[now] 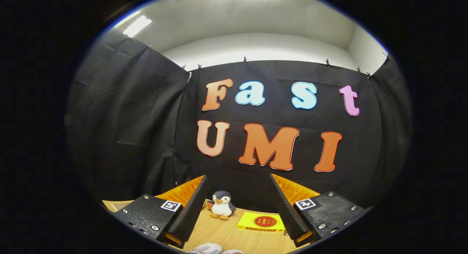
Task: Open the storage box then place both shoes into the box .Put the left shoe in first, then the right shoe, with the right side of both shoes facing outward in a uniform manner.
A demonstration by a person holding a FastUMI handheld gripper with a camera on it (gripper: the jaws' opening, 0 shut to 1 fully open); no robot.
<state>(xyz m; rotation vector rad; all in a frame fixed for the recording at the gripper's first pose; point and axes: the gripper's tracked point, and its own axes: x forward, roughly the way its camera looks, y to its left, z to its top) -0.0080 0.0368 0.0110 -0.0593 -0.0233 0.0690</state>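
My gripper [237,181] is held high and level, its two fingers spread wide apart with nothing between them. Low down between the fingers, close to me, the tops of two pale shoes [206,249] just peek into sight on the wooden table [226,235]. One shoe lies left of the other [232,251], and most of each is hidden. I cannot make out a storage box.
A small plush penguin [222,205] stands on the table beyond the fingers, near the black cloth wall. A flat yellow box with a red round mark [261,222] lies to its right, by the right finger. White walls and ceiling lights rise above the cloth.
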